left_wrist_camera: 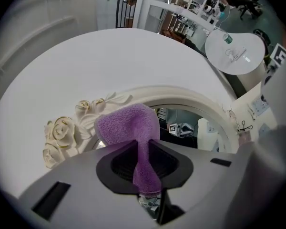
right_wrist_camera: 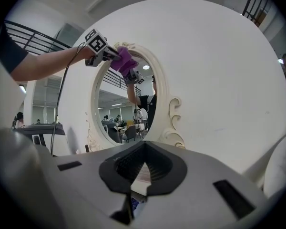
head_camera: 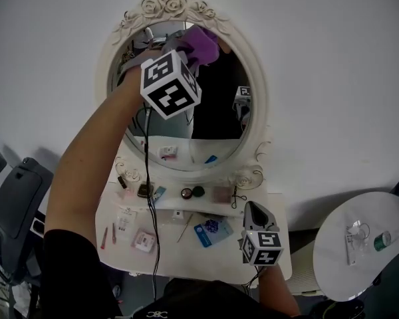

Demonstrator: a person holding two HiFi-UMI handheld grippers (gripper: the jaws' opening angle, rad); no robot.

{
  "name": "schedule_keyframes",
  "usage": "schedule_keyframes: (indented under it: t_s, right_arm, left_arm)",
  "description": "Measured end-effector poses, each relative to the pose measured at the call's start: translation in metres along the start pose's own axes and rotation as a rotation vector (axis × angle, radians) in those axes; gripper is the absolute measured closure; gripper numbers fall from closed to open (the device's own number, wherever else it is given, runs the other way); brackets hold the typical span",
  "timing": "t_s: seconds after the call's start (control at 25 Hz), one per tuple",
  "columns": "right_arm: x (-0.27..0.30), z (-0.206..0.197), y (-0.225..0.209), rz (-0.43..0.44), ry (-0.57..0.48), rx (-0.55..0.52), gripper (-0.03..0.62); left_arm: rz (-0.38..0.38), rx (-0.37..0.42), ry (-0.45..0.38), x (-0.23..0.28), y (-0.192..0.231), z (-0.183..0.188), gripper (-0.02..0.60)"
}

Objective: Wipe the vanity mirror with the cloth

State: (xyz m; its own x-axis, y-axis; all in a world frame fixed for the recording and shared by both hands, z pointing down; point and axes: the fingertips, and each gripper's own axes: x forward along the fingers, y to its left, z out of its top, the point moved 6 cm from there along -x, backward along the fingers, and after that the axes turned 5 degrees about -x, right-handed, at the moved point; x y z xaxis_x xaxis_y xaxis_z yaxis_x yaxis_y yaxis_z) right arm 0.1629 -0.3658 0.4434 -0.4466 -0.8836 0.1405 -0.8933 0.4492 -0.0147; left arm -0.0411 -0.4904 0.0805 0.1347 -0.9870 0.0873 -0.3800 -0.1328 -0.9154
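Observation:
The oval vanity mirror [head_camera: 213, 121] hangs on the white wall in a cream frame [head_camera: 258, 92] carved with roses [left_wrist_camera: 62, 137]. My left gripper [head_camera: 185, 48] is raised to the top of the glass and shut on the purple cloth [head_camera: 203, 48]. The bunched cloth [left_wrist_camera: 128, 125] presses against the top of the mirror just under the frame. In the right gripper view the left gripper [right_wrist_camera: 115, 55] and the cloth [right_wrist_camera: 125, 63] show at the mirror's [right_wrist_camera: 117, 109] upper edge. My right gripper [head_camera: 253, 211] hangs low over the vanity shelf, shut and holding nothing.
The vanity shelf [head_camera: 272, 208] below the mirror carries several small cosmetics, a blue card [head_camera: 211, 231] and scissors [head_camera: 235, 197]. A round white table [head_camera: 339, 258] with a bottle stands at the right. A dark chair [head_camera: 16, 198] is at the left. A black cable [head_camera: 147, 178] hangs from the left gripper.

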Motion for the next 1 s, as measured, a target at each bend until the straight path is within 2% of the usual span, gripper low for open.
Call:
schedule_keyframes:
  t_s: [0.28, 0.48, 0.8, 1.0]
  right_arm:
    - [-0.015, -0.009, -0.021, -0.053, 0.007, 0.053, 0.586]
    - [-0.019, -0.015, -0.024, -0.057, 0.019, 0.052, 0.586]
    - [-0.029, -0.020, -0.027, -0.068, 0.029, 0.051, 0.586]
    - [-0.034, -0.025, -0.025, -0.071, 0.040, 0.055, 0.586]
  left_arm:
    - [-0.072, -0.034, 0.039, 0.033, -0.020, -0.009, 0.511]
    - [-0.096, 0.005, 0.036, 0.038, -0.037, -0.009, 0.511]
    - [-0.183, 0.088, 0.044, 0.047, -0.097, -0.023, 0.511]
    - [-0.274, 0.109, 0.063, 0.054, -0.155, -0.042, 0.511]
